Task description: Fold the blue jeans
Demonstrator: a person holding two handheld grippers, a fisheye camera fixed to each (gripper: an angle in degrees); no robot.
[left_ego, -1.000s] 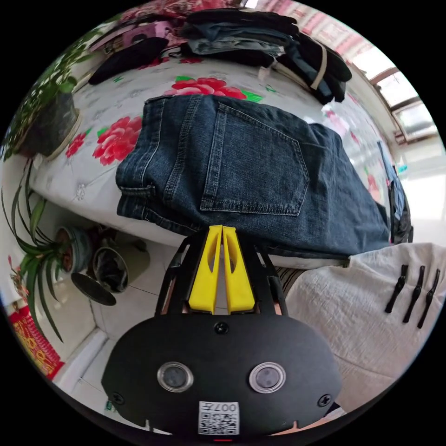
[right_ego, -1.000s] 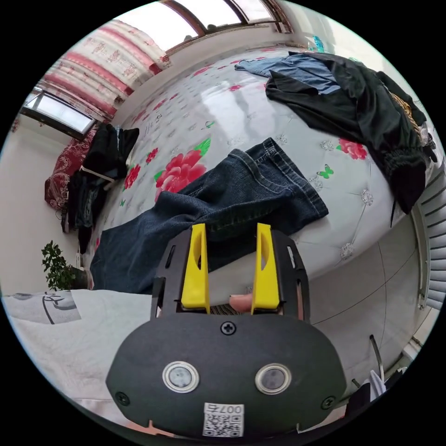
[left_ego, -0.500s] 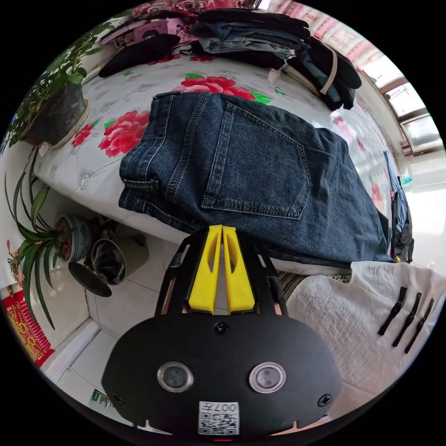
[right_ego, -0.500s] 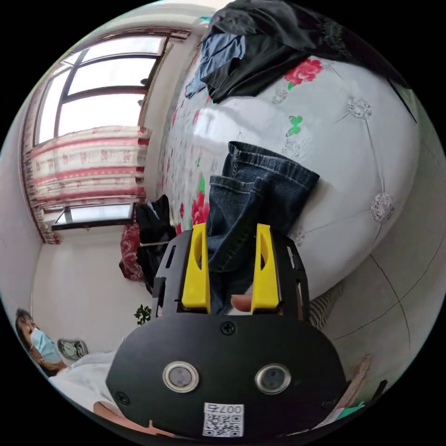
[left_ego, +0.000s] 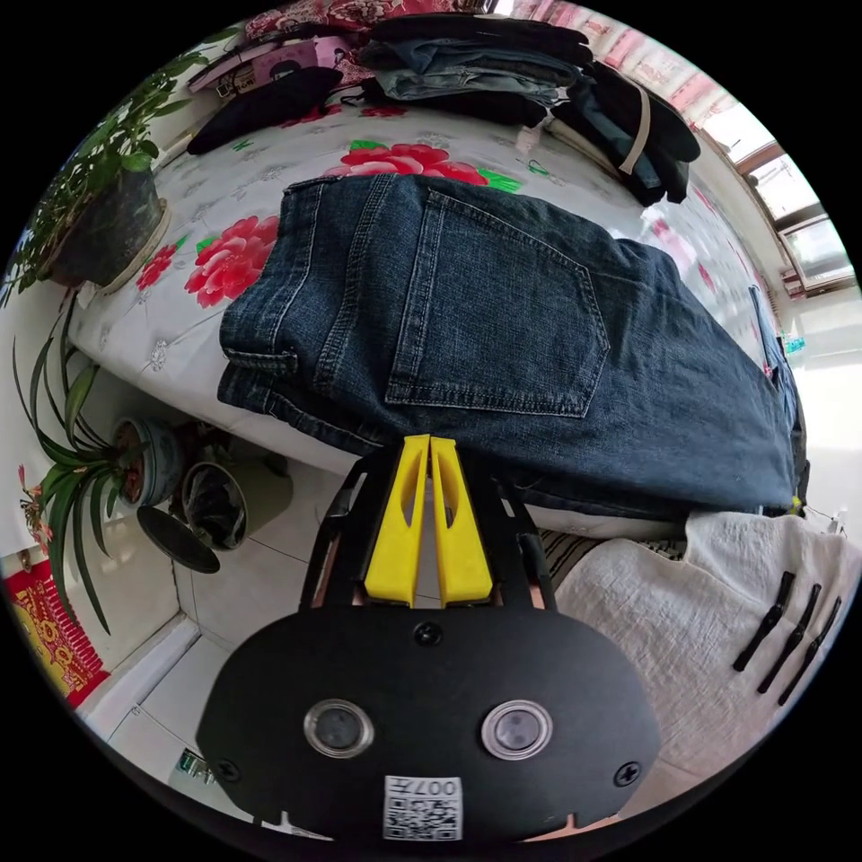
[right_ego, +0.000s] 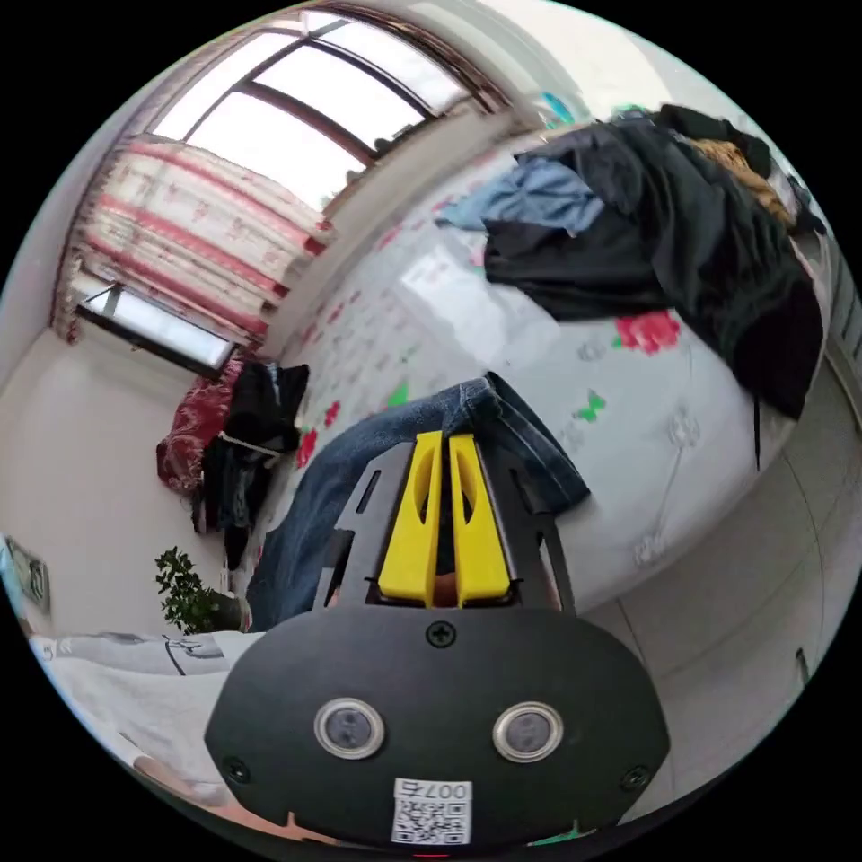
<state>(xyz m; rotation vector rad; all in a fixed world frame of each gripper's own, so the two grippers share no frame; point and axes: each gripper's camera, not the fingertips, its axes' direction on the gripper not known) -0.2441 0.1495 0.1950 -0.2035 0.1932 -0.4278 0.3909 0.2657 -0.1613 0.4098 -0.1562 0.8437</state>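
Floral bedcover (left_ego: 224, 260); stacked folded clothes (left_ego: 485, 67) at far edge; potted plant (left_ego: 99, 215) on corner (leafy); dark clothes heap (right_ego: 682, 233).

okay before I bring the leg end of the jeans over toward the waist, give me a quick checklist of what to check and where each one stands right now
1. Right gripper shut on the leg end of the jeans: ok, jaws closed with denim between them.
2. Left gripper holding the waist end: cannot tell, jaws are shut at the near edge, but no fabric shows between them.
3. Waist end flat on the bed: ok, back pocket lies smooth.
4. Both leg layers caught: cannot tell, the hem is bunched at the jaws.
5. Landing spot clear: ok, the stack of clothes and the dark pile lie apart from the jeans.
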